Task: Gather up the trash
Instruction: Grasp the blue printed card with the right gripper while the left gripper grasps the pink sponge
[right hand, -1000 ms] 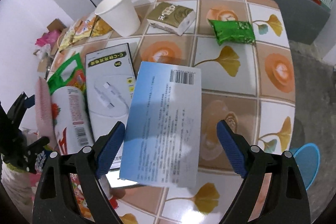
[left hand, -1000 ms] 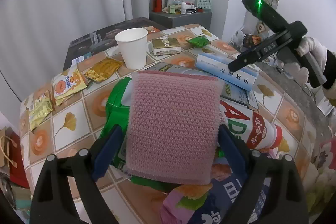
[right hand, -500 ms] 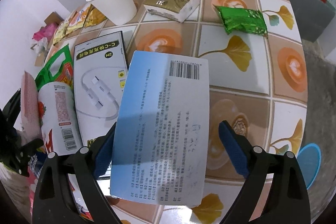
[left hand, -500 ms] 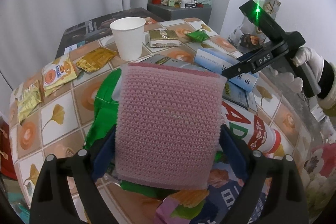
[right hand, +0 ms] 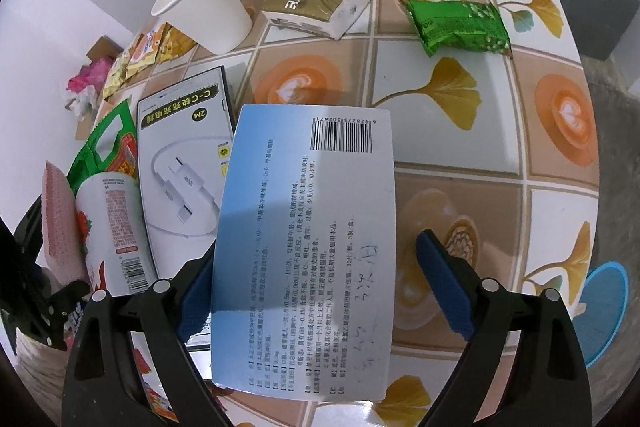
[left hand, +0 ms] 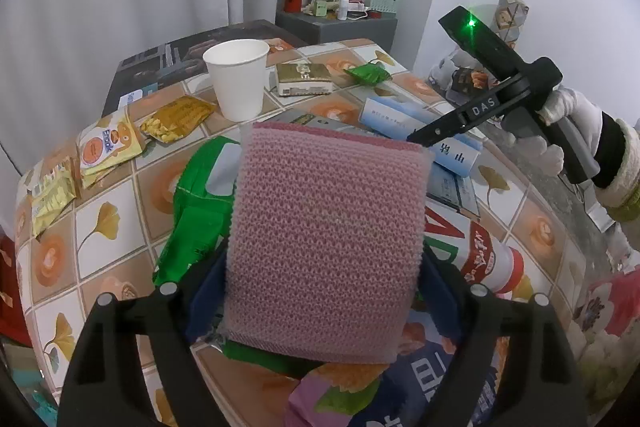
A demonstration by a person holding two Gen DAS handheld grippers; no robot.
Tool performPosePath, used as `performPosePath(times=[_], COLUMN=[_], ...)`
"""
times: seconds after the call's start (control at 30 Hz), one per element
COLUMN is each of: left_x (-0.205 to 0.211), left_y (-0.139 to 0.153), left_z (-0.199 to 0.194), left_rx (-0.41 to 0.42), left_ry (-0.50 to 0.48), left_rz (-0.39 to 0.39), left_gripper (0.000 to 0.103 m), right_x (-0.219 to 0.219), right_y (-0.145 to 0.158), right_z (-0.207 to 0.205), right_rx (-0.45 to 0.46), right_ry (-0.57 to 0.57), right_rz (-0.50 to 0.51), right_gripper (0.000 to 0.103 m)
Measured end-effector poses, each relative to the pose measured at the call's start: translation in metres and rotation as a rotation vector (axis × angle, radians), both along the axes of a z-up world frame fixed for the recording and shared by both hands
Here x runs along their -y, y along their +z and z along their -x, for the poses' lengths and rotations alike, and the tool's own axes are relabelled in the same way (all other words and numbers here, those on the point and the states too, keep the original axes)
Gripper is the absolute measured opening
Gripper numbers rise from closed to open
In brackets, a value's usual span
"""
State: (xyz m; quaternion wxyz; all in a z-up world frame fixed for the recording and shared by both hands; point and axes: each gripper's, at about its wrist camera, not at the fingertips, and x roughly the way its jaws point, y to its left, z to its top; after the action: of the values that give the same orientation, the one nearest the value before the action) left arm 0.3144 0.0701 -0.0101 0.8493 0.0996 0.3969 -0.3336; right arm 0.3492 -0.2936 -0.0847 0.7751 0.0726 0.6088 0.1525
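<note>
A pink knitted sponge (left hand: 324, 239) stands upright between the blue pads of my left gripper (left hand: 320, 283), which is closing and grips it by both side edges. It also shows at the left edge of the right wrist view as the pink sponge (right hand: 56, 211). My right gripper (right hand: 316, 283) straddles a blue-and-white medicine box (right hand: 308, 235). Its jaws are closing: the left pad is at the box's edge and a gap remains at the right pad. The box (left hand: 416, 131) rests partly on a white cable box (right hand: 180, 163). A gloved hand (left hand: 576, 119) holds the right gripper (left hand: 476, 111).
The tiled table (right hand: 460, 163) carries a white paper cup (left hand: 237, 83), a gold tissue pack (right hand: 316, 3), a green snack packet (right hand: 460, 23), a green bag (left hand: 200, 203), a red-and-white bottle (left hand: 480, 255) and several yellow snack packets (left hand: 108, 143). A blue bin (right hand: 604, 311) sits below the table's right edge.
The left gripper's pads have drawn in onto the pink sponge. The right gripper has come lower over the blue-and-white box, which now looks larger, and its jaws have narrowed.
</note>
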Motion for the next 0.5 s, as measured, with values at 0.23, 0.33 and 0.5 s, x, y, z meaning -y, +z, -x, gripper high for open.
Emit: performPosePath(times=[0.23,0.33,0.5], left_x=[-0.003,-0.004,-0.008], left_y=[0.007,0.009,0.016], left_z=[0.005,0.007,0.009], left_rx=[0.025,0.037,0.058], left_ry=[0.006,0.006,0.016], left_rz=[0.025,0.031,0.050], left_gripper=[0.082,0.081,0.081], right_x=[0.008,0.010,0.012], right_y=[0.003,0.005,0.012], right_z=[0.001,0.002,0.003], right_rx=[-0.004,0.001,0.023], right_ry=[-0.030,-0.039,-0.056], right_rz=[-0.015,-0.017,-0.026], right_gripper=[0.067,0.067,0.067])
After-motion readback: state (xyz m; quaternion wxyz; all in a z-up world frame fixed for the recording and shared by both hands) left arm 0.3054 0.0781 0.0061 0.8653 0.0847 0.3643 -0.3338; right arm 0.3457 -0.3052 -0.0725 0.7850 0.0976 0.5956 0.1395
